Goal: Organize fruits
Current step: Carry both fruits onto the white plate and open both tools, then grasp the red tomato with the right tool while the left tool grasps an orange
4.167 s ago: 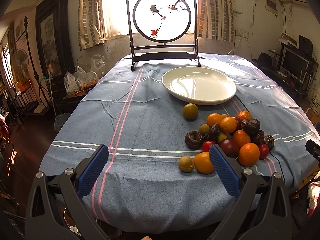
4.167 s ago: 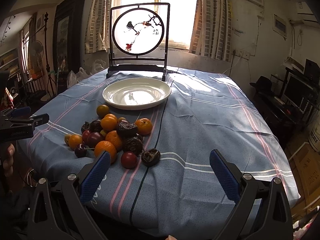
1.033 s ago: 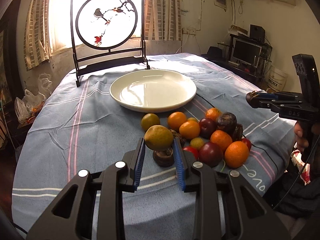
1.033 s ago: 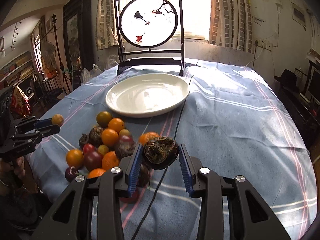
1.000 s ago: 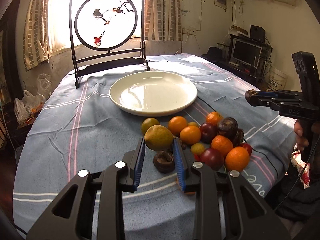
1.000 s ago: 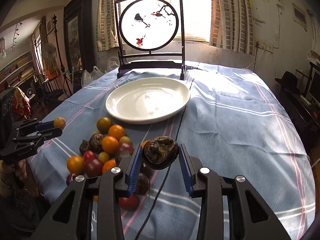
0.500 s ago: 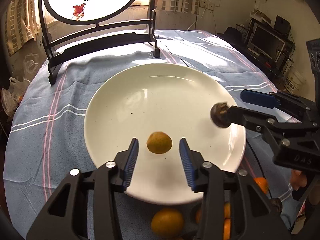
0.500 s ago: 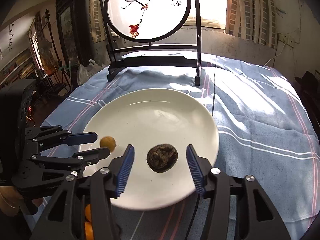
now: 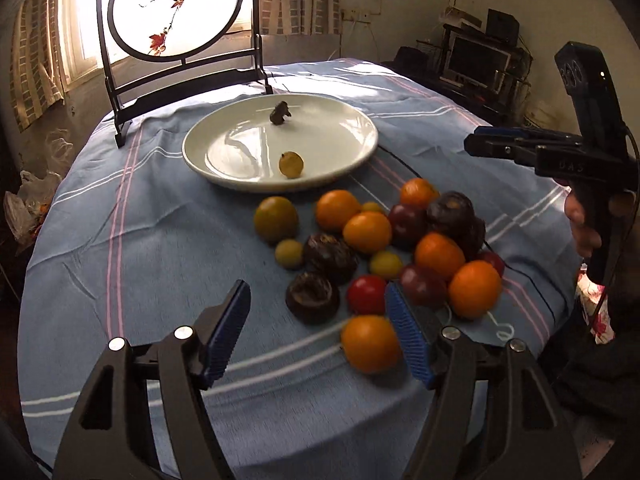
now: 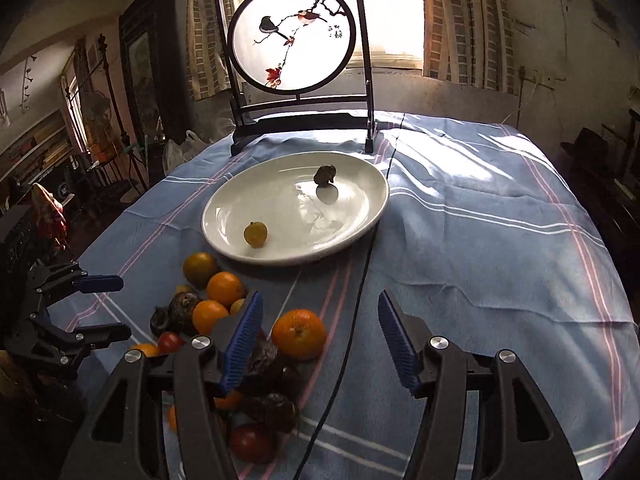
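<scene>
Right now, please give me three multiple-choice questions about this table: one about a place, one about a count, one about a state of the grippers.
1. Where does the small yellow fruit lie?
A. on the cloth beside the pile
B. on the plate, near its front rim
C. between the left gripper's fingers

2. How many fruits are on the plate?
A. none
B. two
C. five

3. How are the two grippers?
A. both open and holding nothing
B. both shut on fruit
C. left shut, right open

Answers:
1. B: it rests inside the plate, toward the pile.
2. B: only the yellow fruit and a dark wrinkled fruit are there.
3. A: the left gripper and the right gripper both show wide jaws with nothing clamped.
</scene>
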Available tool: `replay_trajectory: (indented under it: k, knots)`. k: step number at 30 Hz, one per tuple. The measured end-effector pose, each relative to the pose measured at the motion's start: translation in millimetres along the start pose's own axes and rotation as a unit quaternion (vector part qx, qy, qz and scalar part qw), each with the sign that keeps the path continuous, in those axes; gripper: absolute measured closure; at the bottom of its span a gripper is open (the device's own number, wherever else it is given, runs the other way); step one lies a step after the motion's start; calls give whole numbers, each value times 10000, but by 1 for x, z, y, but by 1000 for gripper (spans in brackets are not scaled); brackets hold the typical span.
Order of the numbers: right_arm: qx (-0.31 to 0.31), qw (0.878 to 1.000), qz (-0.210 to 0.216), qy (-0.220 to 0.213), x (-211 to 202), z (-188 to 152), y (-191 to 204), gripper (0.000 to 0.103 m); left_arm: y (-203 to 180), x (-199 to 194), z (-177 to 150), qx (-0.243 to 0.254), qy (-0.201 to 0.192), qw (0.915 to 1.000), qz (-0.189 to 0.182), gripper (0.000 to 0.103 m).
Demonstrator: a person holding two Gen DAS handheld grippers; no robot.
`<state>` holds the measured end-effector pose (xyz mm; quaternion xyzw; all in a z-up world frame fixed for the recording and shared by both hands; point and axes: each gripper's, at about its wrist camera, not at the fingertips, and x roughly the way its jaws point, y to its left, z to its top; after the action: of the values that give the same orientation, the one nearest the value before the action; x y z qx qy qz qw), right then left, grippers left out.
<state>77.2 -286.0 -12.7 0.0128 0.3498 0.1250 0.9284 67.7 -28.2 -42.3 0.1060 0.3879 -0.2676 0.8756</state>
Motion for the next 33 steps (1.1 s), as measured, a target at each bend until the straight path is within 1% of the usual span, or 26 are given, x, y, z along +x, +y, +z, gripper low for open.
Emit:
replay_trajectory:
  k: [2, 4, 6, 7, 8, 11, 13, 14, 15, 16, 17, 18, 19, 20, 21, 22, 23, 24, 26, 29, 31, 33]
  knots:
    - [85, 9999, 54, -30, -11, -18, 1, 43, -13, -6, -17, 119, -22, 9999, -26, 36]
    - [164, 9998, 90, -23, -19, -33, 2, 43, -21, -7, -27, 224, -80, 9997, 6, 40]
    - [265, 9995, 155, -34, -26, -45, 2, 43, -23, -3, -30, 198, -22, 9998, -34, 60]
    - [287, 9994, 166, -32, -29, -50, 3, 43, -23, 1, -31, 139, 41, 9998, -124, 67]
    - [290, 9994, 166, -39, -32, -54, 3, 43, -23, 4, -33, 98, 68, 9998, -178, 78]
    - [258, 9996, 138, -16, -37, -64, 5, 43, -25, 7, -34, 162, -50, 9998, -125, 77]
    - [208, 9996, 148, 80, -36, -69, 6, 43, -24, 11, -31, 34, -44, 9999, -151, 77]
    - [155, 9996, 184, 139, -35, -72, 7, 43, -25, 14, -30, 14, -31, 9999, -125, 71]
    - [94, 9995, 228, 180, -35, -74, 9, 43, -27, 18, -29, 48, -39, 10000, -58, 54]
    - [17, 9995, 244, 208, -35, -76, 11, 43, -30, 22, -29, 75, -30, 10000, -14, 50]
    - [-68, 9994, 241, 222, -34, -78, 14, 43, -34, 26, -29, 126, -46, 9999, 68, 43]
    - [-158, 9993, 250, 243, -34, -80, 18, 43, -37, 30, -30, 186, -57, 9997, 164, 41]
    - [-244, 9990, 264, 282, -33, -83, 22, 43, -38, 32, -31, 209, -64, 9995, 245, 42]
    - [-333, 9986, 276, 317, -32, -85, 26, 43, -37, 31, -31, 169, -86, 9995, 259, 48]
    - [-430, 9980, 292, 361, -29, -87, 30, 43, -33, 28, -31, 92, -105, 9996, 233, 59]
    - [-511, 9975, 289, 404, -28, -88, 34, 43, -28, 24, -30, -3, -117, 9998, 190, 66]
    - [-594, 9970, 269, 425, -25, -89, 38, 45, -23, 20, -30, -116, -124, 9998, 99, 68]
    - [-661, 9965, 261, 438, -23, -90, 40, 50, -18, 14, -31, -211, -169, 9996, 71, 68]
    - [-707, 9960, 277, 463, -18, -90, 42, 55, -14, 3, -35, -235, -275, 9991, 220, 68]
    - [-665, 9960, 273, 527, -10, -90, 43, 59, -8, -8, -39, -338, -338, 9986, 237, 69]
    - [-655, 9962, 247, 524, -5, -90, 45, 62, -7, -12, -40, -355, -366, 9983, 271, 75]
    - [-618, 9961, 290, 557, -1, -89, 45, 68, -7, -17, -41, -381, -427, 9980, 254, 77]
